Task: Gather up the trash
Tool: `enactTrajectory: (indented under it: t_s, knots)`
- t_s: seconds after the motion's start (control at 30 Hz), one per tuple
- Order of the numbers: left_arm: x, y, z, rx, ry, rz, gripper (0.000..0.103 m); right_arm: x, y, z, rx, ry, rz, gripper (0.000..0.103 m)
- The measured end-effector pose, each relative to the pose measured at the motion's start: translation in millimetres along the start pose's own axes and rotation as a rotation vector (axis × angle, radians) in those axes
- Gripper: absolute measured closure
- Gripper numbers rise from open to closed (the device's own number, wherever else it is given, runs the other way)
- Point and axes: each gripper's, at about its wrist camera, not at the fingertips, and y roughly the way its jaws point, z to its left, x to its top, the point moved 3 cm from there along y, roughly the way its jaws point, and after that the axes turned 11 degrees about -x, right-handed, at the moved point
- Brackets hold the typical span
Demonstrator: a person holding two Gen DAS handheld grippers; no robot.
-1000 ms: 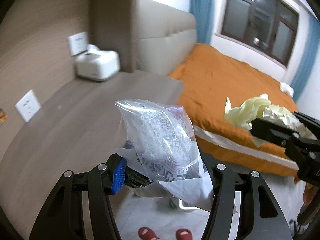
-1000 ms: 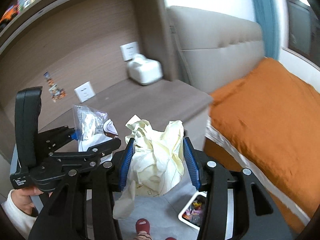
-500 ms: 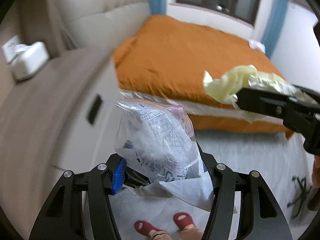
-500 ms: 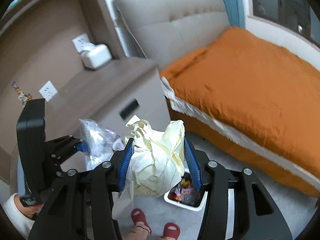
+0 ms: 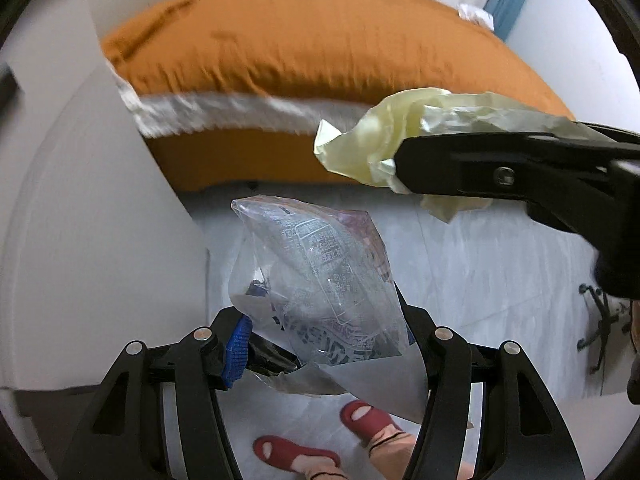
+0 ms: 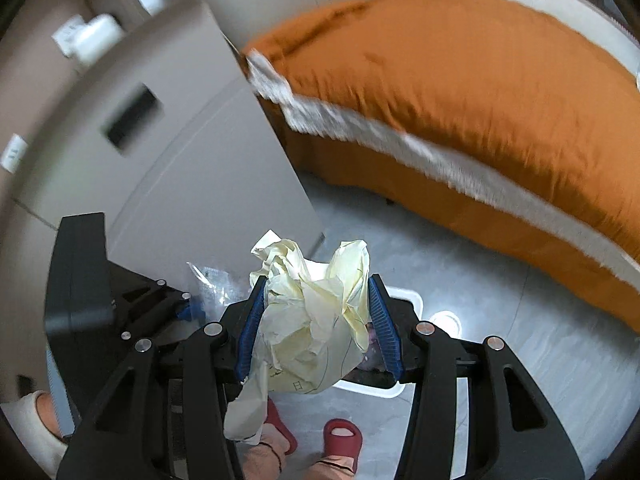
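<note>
My left gripper point(image 5: 320, 344) is shut on a clear printed plastic bag point(image 5: 316, 280), held above the floor. My right gripper point(image 6: 316, 320) is shut on a crumpled pale yellow paper wad point(image 6: 316, 320); the wad also shows in the left wrist view point(image 5: 384, 140), with the right gripper's black body point(image 5: 520, 172) to my right. A white trash bin point(image 6: 412, 300) with dark rubbish sits on the floor, mostly hidden behind the wad and right fingers. The left gripper shows in the right wrist view point(image 6: 120, 300) at the left, with the bag point(image 6: 212, 284) beside the wad.
A grey bedside cabinet point(image 6: 180, 160) stands at the left. An orange bed point(image 6: 460, 80) fills the back and right. The person's feet in red slippers point(image 6: 340, 436) stand on the grey floor point(image 6: 500, 300). A chair base point(image 5: 600, 320) is at the right.
Both grippers have tilted downward and away from the cabinet top toward the floor, still holding the bag and the paper wad. The bin now lies right behind the right fingers.
</note>
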Motion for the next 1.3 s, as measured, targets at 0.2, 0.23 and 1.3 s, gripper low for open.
enactTrajectory:
  t_s: [0.2, 0.23, 1.3]
  knots:
    - [-23, 83, 28, -0.031, -0.019, 0.059, 0.042, -29, 83, -13, -0.016, 0.012, 0.067, 0.052]
    - [-28, 97, 33, -0.041, -0.023, 0.074, 0.042, -36, 101, -15, -0.023, 0.007, 0.08, 0.052]
    - [-35, 35, 47, 0.071, -0.064, 0.003, 0.005, -26, 65, 3, -0.053, 0.007, 0.065, 0.005]
